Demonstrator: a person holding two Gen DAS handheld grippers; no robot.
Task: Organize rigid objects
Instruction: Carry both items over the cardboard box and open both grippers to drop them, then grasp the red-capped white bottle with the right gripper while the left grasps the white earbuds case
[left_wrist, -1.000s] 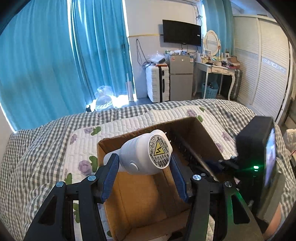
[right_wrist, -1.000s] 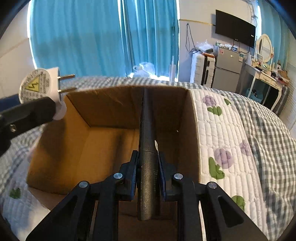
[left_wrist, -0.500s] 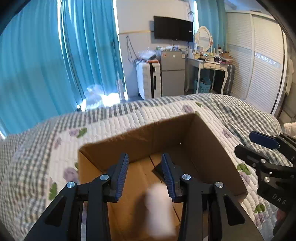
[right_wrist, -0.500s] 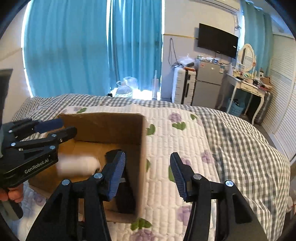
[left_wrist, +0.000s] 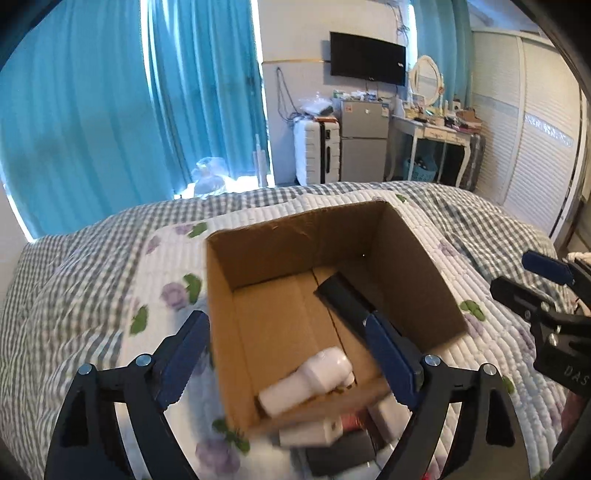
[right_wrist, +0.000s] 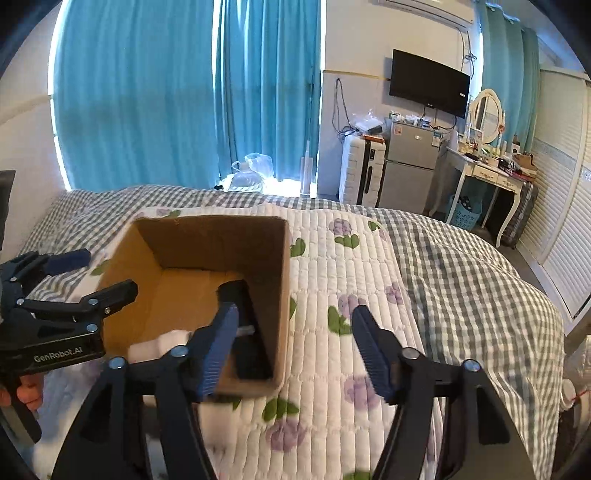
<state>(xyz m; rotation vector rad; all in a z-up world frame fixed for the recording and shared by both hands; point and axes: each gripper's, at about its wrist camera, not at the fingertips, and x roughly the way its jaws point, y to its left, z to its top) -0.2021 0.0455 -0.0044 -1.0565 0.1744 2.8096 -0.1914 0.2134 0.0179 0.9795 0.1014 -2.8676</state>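
Note:
An open cardboard box (left_wrist: 406, 251) sits on the quilted bed; it also shows in the right wrist view (right_wrist: 284, 280). Inside lie a white plug-in device (left_wrist: 314, 380) near the front wall and a long black bar (left_wrist: 343, 299) at the right. In the right wrist view the white device (right_wrist: 159, 343) and the black bar (right_wrist: 251, 332) show in the box. My left gripper (left_wrist: 291, 354) is open and empty above the box's front. My right gripper (right_wrist: 295, 350) is open and empty over the box's right wall.
Several small white and black items (left_wrist: 332, 432) lie on the quilt in front of the box. The checked blanket (right_wrist: 461, 266) spreads to the right. A suitcase (left_wrist: 317, 151), fridge (left_wrist: 364, 140) and dressing table (left_wrist: 436, 129) stand beyond the bed.
Both grippers let go of their loads: the white device and the black bar now lie in the box. Both grippers opened wide and pulled back and up.

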